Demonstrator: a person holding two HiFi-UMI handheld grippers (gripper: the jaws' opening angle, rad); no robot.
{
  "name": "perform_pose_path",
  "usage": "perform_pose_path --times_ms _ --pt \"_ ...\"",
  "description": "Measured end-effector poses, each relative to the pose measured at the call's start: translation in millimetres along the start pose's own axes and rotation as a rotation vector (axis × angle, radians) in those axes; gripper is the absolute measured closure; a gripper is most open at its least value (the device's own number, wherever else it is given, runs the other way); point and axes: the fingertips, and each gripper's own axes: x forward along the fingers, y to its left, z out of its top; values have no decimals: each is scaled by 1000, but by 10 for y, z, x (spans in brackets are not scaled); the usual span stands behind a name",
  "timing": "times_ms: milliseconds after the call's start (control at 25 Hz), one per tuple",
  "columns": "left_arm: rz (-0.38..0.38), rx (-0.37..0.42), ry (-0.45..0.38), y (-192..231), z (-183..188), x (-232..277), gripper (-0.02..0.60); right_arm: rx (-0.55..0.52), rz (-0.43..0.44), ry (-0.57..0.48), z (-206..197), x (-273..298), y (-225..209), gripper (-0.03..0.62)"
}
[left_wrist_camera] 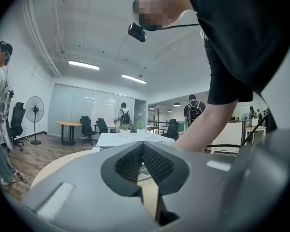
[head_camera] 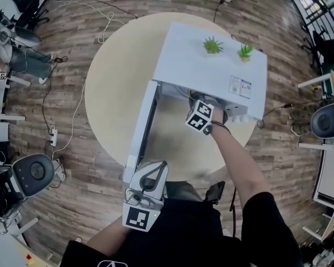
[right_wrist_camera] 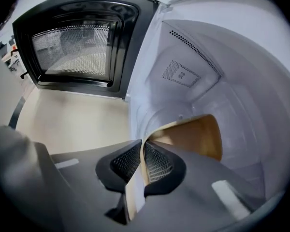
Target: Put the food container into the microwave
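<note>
The white microwave (head_camera: 211,71) stands on the round table (head_camera: 117,88) with its door (head_camera: 142,125) swung open to the left. My right gripper (head_camera: 207,113) reaches into the opening. In the right gripper view it (right_wrist_camera: 142,151) is shut on the rim of a brown paper food container (right_wrist_camera: 195,135), which sits inside the white cavity (right_wrist_camera: 193,76), beside the open door (right_wrist_camera: 82,42). The microwave's top hides the container in the head view. My left gripper (head_camera: 156,168) is held low near the table's front edge, shut (left_wrist_camera: 142,149) with nothing in it.
Two small green plants (head_camera: 213,45) (head_camera: 245,52) stand on the microwave's top. Cables (head_camera: 72,121) trail over the wooden floor at the left. Office chairs (head_camera: 33,174) (head_camera: 328,121) stand around the table. People (left_wrist_camera: 122,115) stand farther off in the room.
</note>
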Motion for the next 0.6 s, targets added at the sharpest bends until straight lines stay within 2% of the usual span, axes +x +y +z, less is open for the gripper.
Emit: perform_pose_path --times_ms 240,520,600 --pt "2 5 8 -14 -20 -41 581 0 -88 -2 -40 74 -73 569" --pt "-4 0 19 -57 -54 -97 581 17 -182 -52 25 72 -117 560" --pt "-6 0 22 -63 -68 -106 581 31 -211 -63 30 72 -147 516"
